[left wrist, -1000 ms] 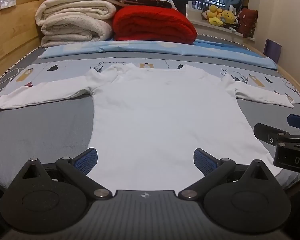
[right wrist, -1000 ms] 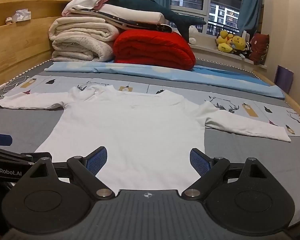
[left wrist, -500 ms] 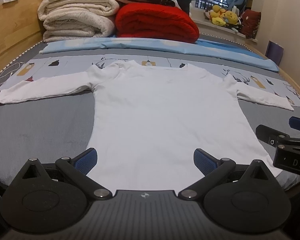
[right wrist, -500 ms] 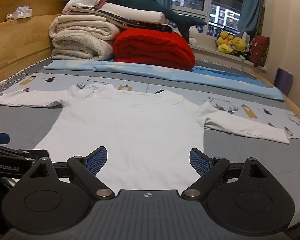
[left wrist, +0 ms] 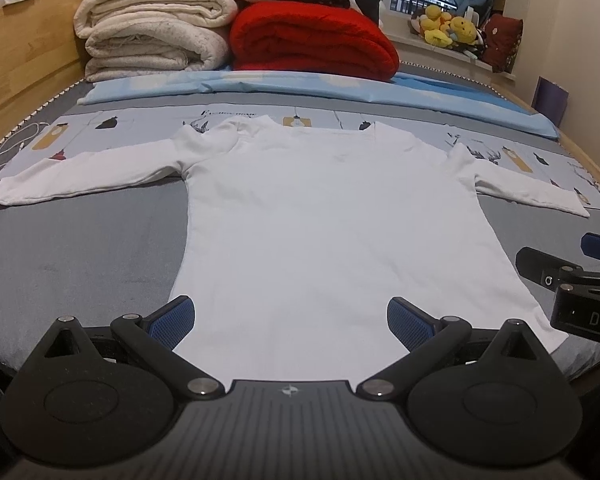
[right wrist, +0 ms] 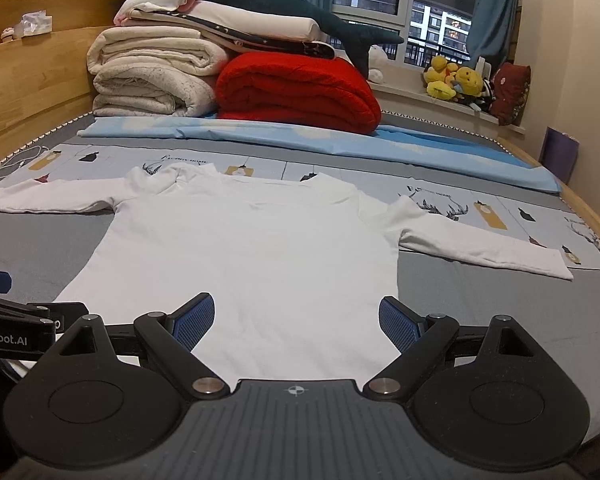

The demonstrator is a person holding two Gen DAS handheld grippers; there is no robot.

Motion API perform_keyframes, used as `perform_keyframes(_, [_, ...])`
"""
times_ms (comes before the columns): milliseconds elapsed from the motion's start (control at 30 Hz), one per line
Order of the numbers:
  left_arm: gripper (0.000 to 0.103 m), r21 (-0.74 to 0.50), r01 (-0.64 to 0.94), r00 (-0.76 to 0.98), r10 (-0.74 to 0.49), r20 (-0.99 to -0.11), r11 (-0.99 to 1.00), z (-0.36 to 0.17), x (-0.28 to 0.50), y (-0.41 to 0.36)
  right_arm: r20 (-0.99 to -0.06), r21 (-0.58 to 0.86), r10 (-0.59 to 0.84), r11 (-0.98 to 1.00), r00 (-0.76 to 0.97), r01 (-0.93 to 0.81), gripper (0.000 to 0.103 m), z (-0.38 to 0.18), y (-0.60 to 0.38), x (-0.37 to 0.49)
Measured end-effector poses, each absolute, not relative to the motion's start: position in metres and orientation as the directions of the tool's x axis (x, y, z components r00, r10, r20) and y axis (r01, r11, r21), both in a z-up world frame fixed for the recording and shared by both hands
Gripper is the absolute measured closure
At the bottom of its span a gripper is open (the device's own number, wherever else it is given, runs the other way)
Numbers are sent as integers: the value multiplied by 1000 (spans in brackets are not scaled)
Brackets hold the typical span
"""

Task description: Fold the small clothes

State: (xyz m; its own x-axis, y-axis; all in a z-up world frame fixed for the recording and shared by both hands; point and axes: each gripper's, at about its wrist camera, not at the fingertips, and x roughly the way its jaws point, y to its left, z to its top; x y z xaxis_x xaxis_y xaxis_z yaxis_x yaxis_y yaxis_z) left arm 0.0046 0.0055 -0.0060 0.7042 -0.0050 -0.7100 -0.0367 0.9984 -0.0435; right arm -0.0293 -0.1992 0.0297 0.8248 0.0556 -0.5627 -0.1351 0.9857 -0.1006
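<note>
A white long-sleeved shirt (left wrist: 332, 216) lies flat on the bed, sleeves spread out to both sides, hem nearest me; it also shows in the right wrist view (right wrist: 260, 248). My left gripper (left wrist: 291, 322) is open and empty, held just above the hem. My right gripper (right wrist: 296, 320) is open and empty over the hem too. The right gripper's fingers (left wrist: 548, 268) show at the right edge of the left wrist view, and the left gripper's fingers (right wrist: 24, 312) at the left edge of the right wrist view.
Folded cream blankets (right wrist: 152, 76) and a red blanket (right wrist: 296, 88) are stacked at the head of the bed. A light blue sheet (right wrist: 300, 136) lies before them. A wooden bed side (right wrist: 28, 80) runs along the left. Plush toys (right wrist: 456, 82) sit on the windowsill.
Both grippers have risen and tilted slightly, so the shirt sits lower in view. The shirt has not moved and the jaws stay open.
</note>
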Motion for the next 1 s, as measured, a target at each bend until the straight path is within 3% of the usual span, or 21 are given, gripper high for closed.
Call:
perform_keyframes(233, [2, -27, -44, 689, 11, -725, 999, -6, 8, 7, -566, -107, 32, 988, 823, -112, 18, 29, -201, -27])
perform_keyframes(300, [5, -18, -54, 705, 25, -709, 998, -4, 13, 13, -549, -133, -13, 988, 836, -72, 30, 26, -203, -24])
perform_keyframes(367, [10, 14, -69, 712, 59, -700, 997, -5, 20, 22, -541, -145, -70, 989, 838, -11, 36, 21, -212, -18])
perform_keyframes(433, [22, 35, -90, 698, 88, -711, 995, -10, 33, 37, -594, -101, -97, 994, 799, 46, 37, 13, -227, -4])
perform_keyframes(600, [32, 47, -228, 566, 172, -806, 972, -39, 60, 86, -736, -19, -172, 972, 655, 234, 37, -10, -273, 25])
perform_keyframes(767, [37, -16, -351, 419, 142, -897, 936, -67, 63, 123, -848, 15, -197, 919, 492, 393, 37, -44, -304, 38])
perform_keyframes(867, [50, -31, -393, 355, 120, -927, 919, -75, 59, 136, -885, -21, -218, 902, 412, 431, 41, -65, -307, 38])
perform_keyframes(933, [65, -37, -391, 333, 103, -937, 920, -76, 55, 136, -895, -36, -224, 899, 386, 436, 54, -73, -308, 37])
perform_keyframes(967, [77, -36, -376, 337, 100, -936, 926, -73, 53, 135, -894, -41, -229, 898, 386, 438, 65, -75, -310, 36])
perform_keyframes(1000, [97, -69, -350, 348, 61, -935, 934, -74, 55, 135, -894, -42, -229, 899, 385, 437, 85, -75, -311, 35])
